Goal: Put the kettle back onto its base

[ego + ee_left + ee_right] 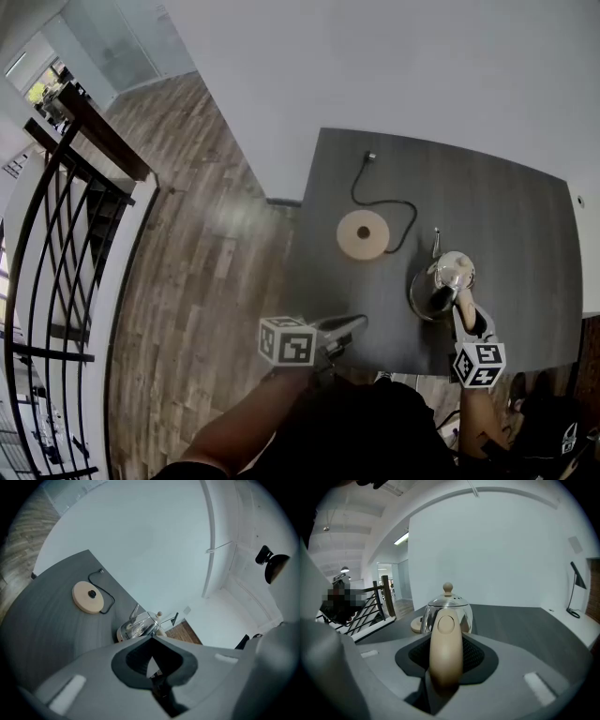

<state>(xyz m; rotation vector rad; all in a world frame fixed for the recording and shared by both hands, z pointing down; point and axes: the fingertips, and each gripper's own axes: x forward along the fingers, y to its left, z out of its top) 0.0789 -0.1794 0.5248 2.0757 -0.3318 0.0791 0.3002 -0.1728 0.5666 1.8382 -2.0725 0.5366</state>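
Note:
A steel kettle [450, 275] with a beige handle [446, 653] is near the front right of the dark table [506, 216]. My right gripper [464, 302] is shut on that handle from the near side; in the right gripper view the handle fills the gap between the jaws [446, 641]. The round beige base [363, 234] lies to the kettle's left and further back, with its black cord [394, 202] looping to the rear. My left gripper [349, 325] hovers at the table's front edge, shut and empty [151, 639]. The kettle [138, 626] and base [87, 596] lie ahead of it.
A black stair railing [66, 234] and wood floor [206, 244] lie left of the table. A white wall runs behind it. A thin black lamp [576, 592] stands on a white ledge to the right.

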